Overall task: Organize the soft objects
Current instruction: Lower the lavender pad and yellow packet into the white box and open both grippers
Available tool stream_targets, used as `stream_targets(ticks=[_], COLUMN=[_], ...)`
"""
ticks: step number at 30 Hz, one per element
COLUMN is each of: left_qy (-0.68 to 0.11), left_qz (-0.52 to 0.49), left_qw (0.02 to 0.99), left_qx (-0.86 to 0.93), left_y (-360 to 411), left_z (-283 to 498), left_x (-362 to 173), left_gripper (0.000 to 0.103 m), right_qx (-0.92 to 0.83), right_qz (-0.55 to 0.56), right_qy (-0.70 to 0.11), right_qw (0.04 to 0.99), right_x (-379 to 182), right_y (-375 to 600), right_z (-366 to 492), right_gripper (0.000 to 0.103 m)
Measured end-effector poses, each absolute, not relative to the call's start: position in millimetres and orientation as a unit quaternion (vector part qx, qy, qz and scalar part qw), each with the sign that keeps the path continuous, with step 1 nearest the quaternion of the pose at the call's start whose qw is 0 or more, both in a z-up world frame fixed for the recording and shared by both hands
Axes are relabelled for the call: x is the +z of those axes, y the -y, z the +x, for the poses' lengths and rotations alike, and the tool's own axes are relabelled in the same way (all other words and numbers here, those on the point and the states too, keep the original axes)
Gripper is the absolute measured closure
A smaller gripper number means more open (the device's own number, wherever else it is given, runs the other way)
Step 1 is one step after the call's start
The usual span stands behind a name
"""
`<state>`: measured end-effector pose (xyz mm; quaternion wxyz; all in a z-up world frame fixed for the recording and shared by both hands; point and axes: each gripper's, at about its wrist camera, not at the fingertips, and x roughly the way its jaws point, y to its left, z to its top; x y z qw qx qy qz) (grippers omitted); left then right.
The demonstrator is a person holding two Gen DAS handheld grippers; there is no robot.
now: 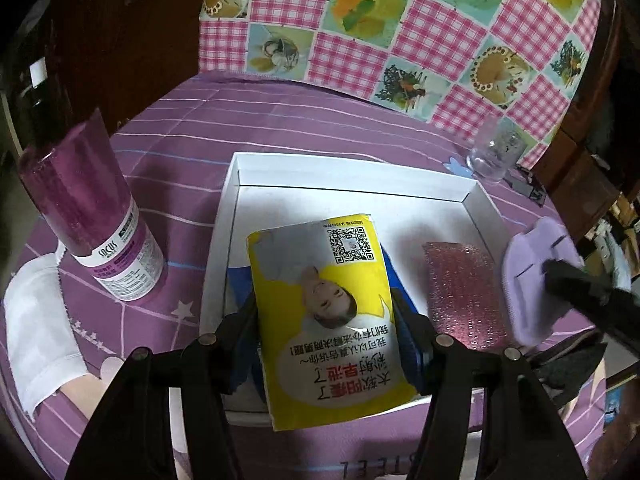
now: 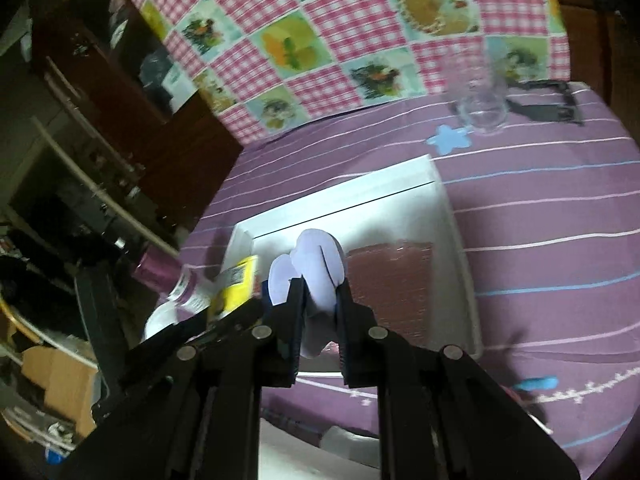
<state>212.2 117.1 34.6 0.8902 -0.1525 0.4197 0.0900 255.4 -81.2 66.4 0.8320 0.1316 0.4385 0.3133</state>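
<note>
A yellow tissue pack (image 1: 320, 264) with a printed face and a QR code sits between the blue pads of my left gripper (image 1: 324, 314), which is shut on its sides. The pack hangs over the near left part of a white box (image 1: 230, 216). A pink glittery sponge (image 1: 460, 292) lies in the right part of the box. My right gripper (image 2: 320, 292) is shut on a lilac soft pad (image 2: 316, 264) just above the box's near edge. In the left wrist view that lilac pad (image 1: 532, 280) hangs at the box's right rim, held by the right gripper (image 1: 560, 274).
A purple-capped bottle (image 1: 96, 220) stands left of the box, with a white cloth (image 1: 40, 328) beside it. A clear glass (image 2: 480, 104) and a black object (image 2: 552, 106) stand behind the box on the purple striped cover (image 2: 540, 220). A checked cloth (image 1: 400, 24) hangs behind.
</note>
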Motion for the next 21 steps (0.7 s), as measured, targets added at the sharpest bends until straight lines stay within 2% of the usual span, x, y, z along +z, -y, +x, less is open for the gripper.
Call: stream_targets(ticks=[13, 16, 20, 21], left_qy=[-0.432, -0.441, -0.441, -0.439], left_qz=[-0.084, -0.061, -0.081, -0.091], left_qw=[0.886, 0.884, 0.887, 0.888], left_qx=[0.144, 0.142, 0.108, 0.102], left_y=[-117.8, -112.2, -111.6, -113.4], left_z=[218.2, 219.8, 218.9, 218.4], left_x=[22.0, 20.0, 20.4, 21.2], left_gripper=[0.043, 0.039, 0.02, 0.02], right_qx=[0.282, 0.248, 0.229, 0.232], right_qz=[0.055, 0.019, 0.001, 0.009], right_qy=[-0.441, -0.446, -0.457, -0.458], right_qw=[0.85, 0.86, 0.86, 0.858], right_x=[58.2, 57.6, 57.3, 57.3], right_y=[57.0, 53.8, 56.0, 57.7], right_z=[249.2, 248.7, 249.6, 250.8], right_gripper=[0.086, 0.085, 0.084, 0.084])
